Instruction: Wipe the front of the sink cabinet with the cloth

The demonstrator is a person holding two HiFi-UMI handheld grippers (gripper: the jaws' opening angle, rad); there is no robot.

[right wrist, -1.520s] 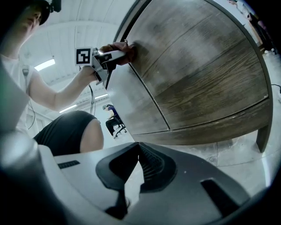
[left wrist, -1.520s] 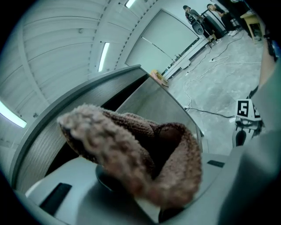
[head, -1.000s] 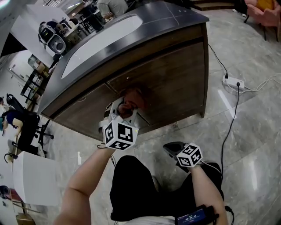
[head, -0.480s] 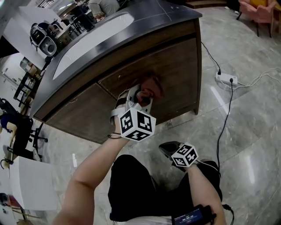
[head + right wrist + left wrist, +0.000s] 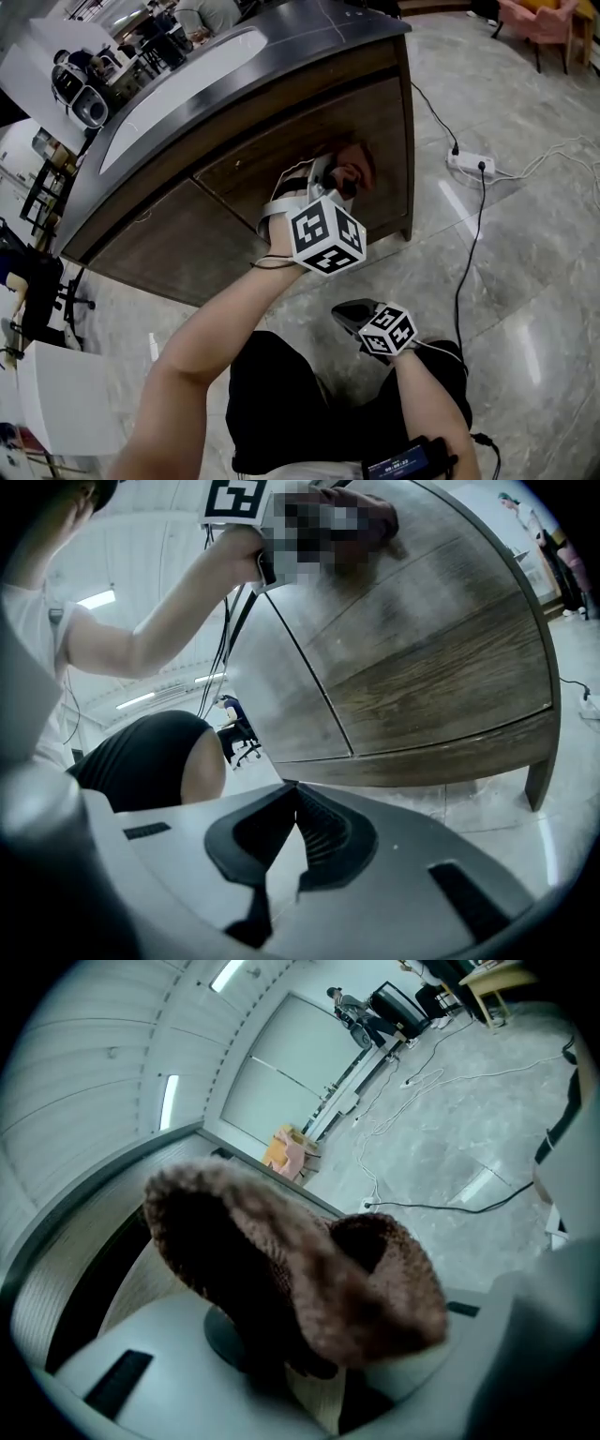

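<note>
Your left gripper [image 5: 339, 184] is raised on an outstretched arm, its jaws clamped on a fluffy brown cloth [image 5: 355, 169]. In the left gripper view the cloth [image 5: 281, 1269] bunches up out of the left gripper [image 5: 302, 1372] and hides most of what lies ahead. You hold it pressed against the front of the dark brown wooden sink cabinet [image 5: 272, 164], high on the right-hand door panel, near the cabinet's right edge and just under the band below the top. A grey countertop [image 5: 309, 42] with a long white basin [image 5: 183, 84] set into it caps the cabinet.

Your right gripper [image 5: 345, 315] hangs low by your lap, well apart from the cabinet and above the grey marble floor [image 5: 534, 281]. In the right gripper view its jaws meet at the tips with nothing between them [image 5: 292, 817]. That view looks up at the cabinet front [image 5: 431, 667], where a thin vertical seam [image 5: 309, 682] divides the two doors, and the cloth [image 5: 384, 519] lies to the right of that seam, near the top.

On the floor to the right of the cabinet lies a white power strip [image 5: 466, 163], with a black cable [image 5: 472, 253] trailing from it towards you.
</note>
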